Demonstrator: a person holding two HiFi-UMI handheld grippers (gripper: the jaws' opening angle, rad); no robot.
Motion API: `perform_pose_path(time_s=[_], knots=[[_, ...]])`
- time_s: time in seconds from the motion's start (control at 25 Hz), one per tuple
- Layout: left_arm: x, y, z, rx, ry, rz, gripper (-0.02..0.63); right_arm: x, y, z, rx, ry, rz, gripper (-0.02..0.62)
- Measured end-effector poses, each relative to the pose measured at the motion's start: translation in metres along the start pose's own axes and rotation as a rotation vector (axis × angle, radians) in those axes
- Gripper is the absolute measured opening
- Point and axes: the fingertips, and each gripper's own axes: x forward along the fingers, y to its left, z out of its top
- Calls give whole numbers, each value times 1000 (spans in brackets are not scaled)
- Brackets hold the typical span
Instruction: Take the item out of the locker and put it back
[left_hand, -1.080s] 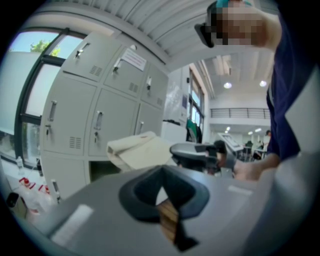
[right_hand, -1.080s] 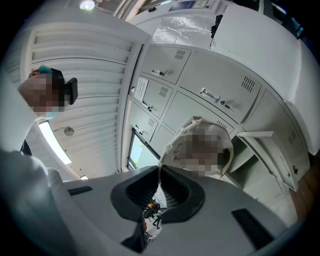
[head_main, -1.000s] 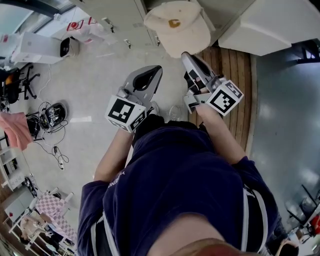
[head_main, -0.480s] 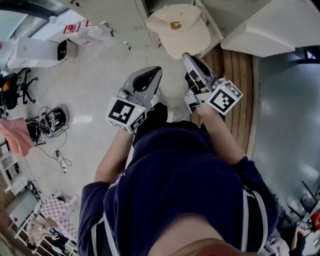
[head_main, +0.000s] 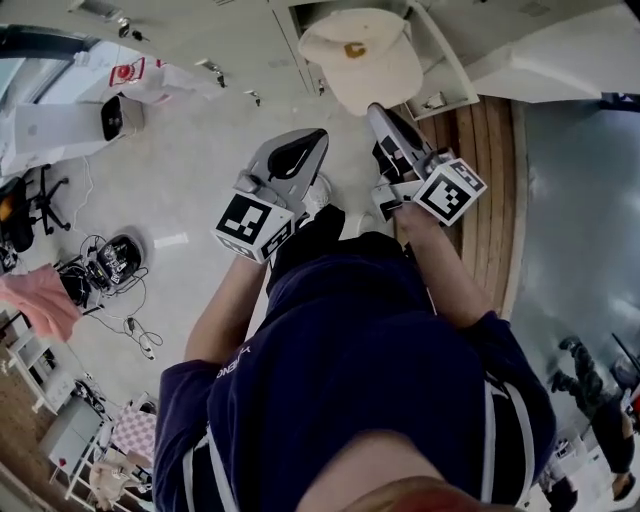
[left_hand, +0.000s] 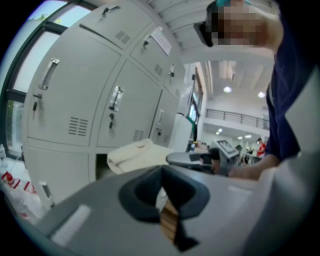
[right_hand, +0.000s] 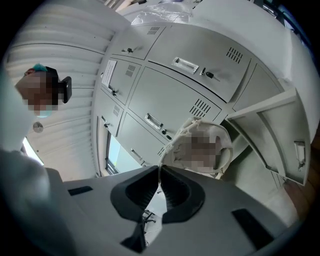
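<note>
From what I see, the cream fabric baseball cap (head_main: 362, 58) plugs most of the open grey metal locker compartment (left_hand: 101, 166), and the swung-out grey locker door (right_hand: 282, 132) walls off the right. Left side's roomy: bare pale floor (head_main: 190, 170), tangled black cables (head_main: 108, 252) well off.

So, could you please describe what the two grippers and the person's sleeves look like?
Both the left gripper and right gripper have light grey plastic bodies with black pads inside the jaws. Each carries a white cube printed with black square markers. The person wears a dark navy short-sleeved shirt.
</note>
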Motion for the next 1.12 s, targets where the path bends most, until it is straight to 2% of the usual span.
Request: perform_pose_path(time_s=[0.24, 0.72, 1.12], knots=[[8, 2, -2, 10, 18, -52, 3, -1, -12, 1, -4, -28, -53, 20], [42, 48, -45, -7, 73, -62, 3, 32, -93, -11, 34, -40, -104, 20], [89, 90, -74, 37, 107, -39, 3, 80, -155, -17, 48, -30, -69, 20]])
